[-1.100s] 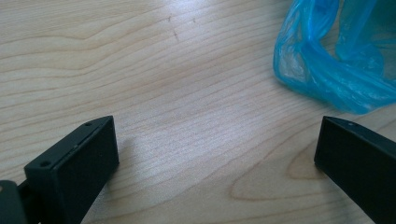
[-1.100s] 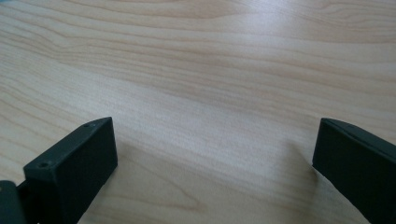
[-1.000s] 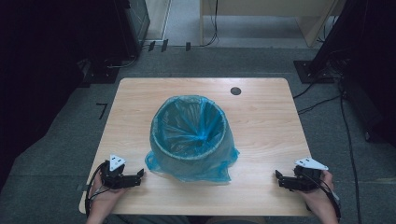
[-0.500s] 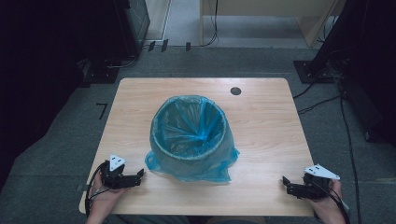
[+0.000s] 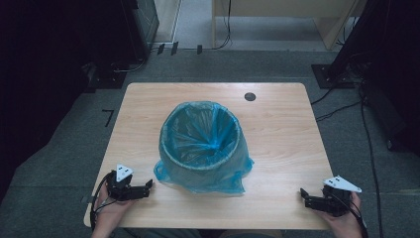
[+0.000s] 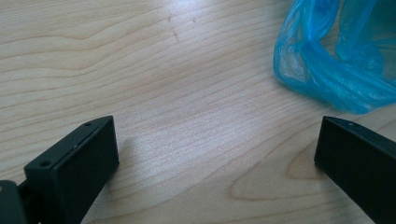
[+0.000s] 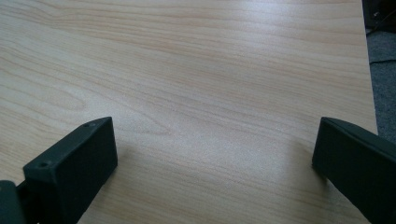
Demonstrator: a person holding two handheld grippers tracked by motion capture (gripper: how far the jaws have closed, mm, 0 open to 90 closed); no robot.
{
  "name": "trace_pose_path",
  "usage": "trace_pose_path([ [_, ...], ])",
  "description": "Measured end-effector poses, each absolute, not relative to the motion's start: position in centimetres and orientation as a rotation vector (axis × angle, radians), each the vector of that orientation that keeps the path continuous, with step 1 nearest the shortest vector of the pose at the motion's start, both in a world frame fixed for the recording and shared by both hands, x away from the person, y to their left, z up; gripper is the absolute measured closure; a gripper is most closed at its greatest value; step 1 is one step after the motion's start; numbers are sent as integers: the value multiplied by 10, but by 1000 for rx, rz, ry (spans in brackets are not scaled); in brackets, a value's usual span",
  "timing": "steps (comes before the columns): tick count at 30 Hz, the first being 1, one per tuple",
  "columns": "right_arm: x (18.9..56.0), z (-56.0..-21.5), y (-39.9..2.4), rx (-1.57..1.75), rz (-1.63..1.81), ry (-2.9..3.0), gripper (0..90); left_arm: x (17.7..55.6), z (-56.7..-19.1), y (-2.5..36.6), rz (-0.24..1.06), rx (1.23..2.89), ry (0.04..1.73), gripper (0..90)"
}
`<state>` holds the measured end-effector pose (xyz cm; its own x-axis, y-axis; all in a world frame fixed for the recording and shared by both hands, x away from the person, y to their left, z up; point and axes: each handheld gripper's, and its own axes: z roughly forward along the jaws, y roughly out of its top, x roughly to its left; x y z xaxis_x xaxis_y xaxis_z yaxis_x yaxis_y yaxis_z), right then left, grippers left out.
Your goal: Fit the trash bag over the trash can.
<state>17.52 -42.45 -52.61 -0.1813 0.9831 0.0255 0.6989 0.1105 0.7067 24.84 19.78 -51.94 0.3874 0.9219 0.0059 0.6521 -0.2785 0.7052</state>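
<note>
A round bin lined with a blue plastic bag (image 5: 200, 144) stands upright in the middle of the wooden table (image 5: 277, 129); the bag's loose skirt spreads around its base. My left gripper (image 5: 148, 186) rests near the front left edge, open, its jaws wide apart over bare wood, just left of the bag's hem (image 6: 327, 70). At the front right corner my right gripper (image 5: 303, 194) also stands open with nothing between its jaws, which frame bare tabletop (image 7: 210, 93) near the table's right edge.
A small dark round grommet (image 5: 250, 96) sits near the table's back edge. Grey floor (image 5: 346, 94) with cables surrounds the table, and dark equipment stands at both sides. Bare wood lies all around the bin.
My right gripper has drawn back toward the front right corner of the table and a little rightward. The left gripper and the bin have stayed put.
</note>
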Motion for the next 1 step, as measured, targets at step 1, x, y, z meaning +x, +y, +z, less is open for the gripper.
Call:
trace_pose_path([
  [1,175,-526,-424,1632,827,1939,0,248,-519,198,562,2029,1345,0],
])
